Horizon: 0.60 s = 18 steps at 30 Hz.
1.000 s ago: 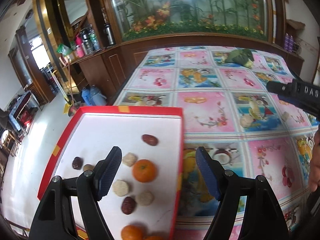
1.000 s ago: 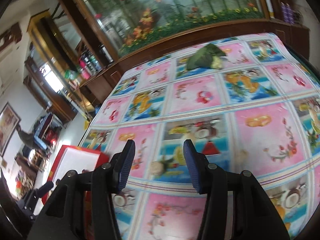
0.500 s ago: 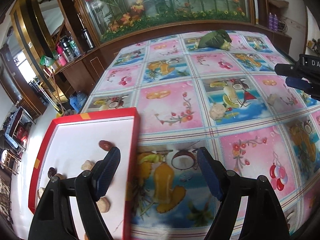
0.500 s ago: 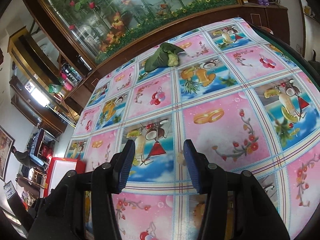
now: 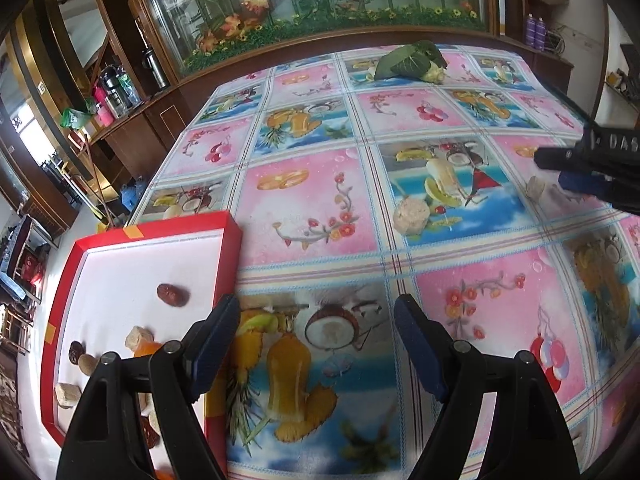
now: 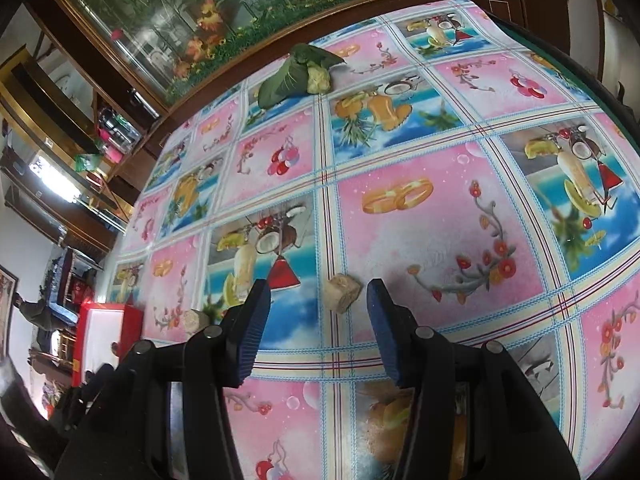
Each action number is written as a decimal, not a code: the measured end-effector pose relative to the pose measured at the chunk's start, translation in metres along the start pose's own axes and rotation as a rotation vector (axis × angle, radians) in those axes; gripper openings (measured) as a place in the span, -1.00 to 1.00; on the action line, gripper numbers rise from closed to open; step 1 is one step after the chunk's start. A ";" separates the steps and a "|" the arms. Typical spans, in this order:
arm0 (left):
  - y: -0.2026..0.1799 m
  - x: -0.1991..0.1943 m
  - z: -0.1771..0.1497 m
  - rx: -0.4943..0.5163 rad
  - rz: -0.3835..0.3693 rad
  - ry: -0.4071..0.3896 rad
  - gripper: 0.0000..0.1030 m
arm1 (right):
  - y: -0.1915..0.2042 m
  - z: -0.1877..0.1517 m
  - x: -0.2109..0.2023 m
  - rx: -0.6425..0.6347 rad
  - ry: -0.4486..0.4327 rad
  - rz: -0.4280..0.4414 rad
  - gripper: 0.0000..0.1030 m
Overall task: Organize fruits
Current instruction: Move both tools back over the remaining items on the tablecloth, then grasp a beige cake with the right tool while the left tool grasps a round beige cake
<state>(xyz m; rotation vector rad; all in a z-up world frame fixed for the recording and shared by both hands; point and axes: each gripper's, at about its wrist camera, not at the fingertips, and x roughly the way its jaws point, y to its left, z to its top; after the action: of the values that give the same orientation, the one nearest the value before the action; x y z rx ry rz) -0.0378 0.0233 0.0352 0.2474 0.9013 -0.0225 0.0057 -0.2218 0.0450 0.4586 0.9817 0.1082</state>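
A red-rimmed white tray [image 5: 228, 240] at the table's left holds a dark red date [image 5: 172, 295], beige chunks [image 5: 139, 338] and other small fruits, partly hidden behind my left gripper [image 5: 316, 336], which hangs open and empty over the cloth beside the tray. Two beige chunks lie loose on the tablecloth: one [image 5: 411, 215] mid-table, seen as [image 6: 196, 320] in the right wrist view, and another [image 6: 341, 291] just ahead of my open right gripper [image 6: 316, 304], slightly right of its centre line. In the left wrist view the right gripper [image 5: 576, 170] hovers by that chunk [image 5: 536, 188].
A green leafy vegetable with a pale piece [image 5: 412, 62] lies at the table's far edge. A wooden cabinet with a flower display [image 5: 304, 12] stands behind the table. The tray [image 6: 100, 320] overhangs the table's left side. The fruit-patterned tablecloth [image 6: 420, 208] covers the table.
My left gripper has swung right off the tray, over the cloth. My right gripper has moved forward and down until a loose beige chunk lies just before its fingers.
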 end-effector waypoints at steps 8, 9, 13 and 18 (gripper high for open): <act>-0.005 0.011 0.016 -0.004 -0.030 -0.013 0.54 | 0.013 -0.007 0.023 -0.087 0.018 -0.132 -0.33; -0.005 0.013 0.017 -0.009 -0.040 -0.006 0.54 | 0.015 -0.007 0.023 -0.103 0.005 -0.160 -0.45; -0.007 0.018 0.020 -0.033 -0.072 0.006 0.54 | 0.019 -0.009 0.025 -0.142 -0.015 -0.230 -0.66; -0.017 0.028 0.031 -0.045 -0.103 0.017 0.54 | 0.014 -0.007 0.018 -0.109 -0.041 -0.217 -0.69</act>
<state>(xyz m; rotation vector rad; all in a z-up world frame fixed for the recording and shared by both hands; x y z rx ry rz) 0.0010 0.0027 0.0283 0.1596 0.9302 -0.0957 0.0115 -0.2016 0.0339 0.2515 0.9743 -0.0433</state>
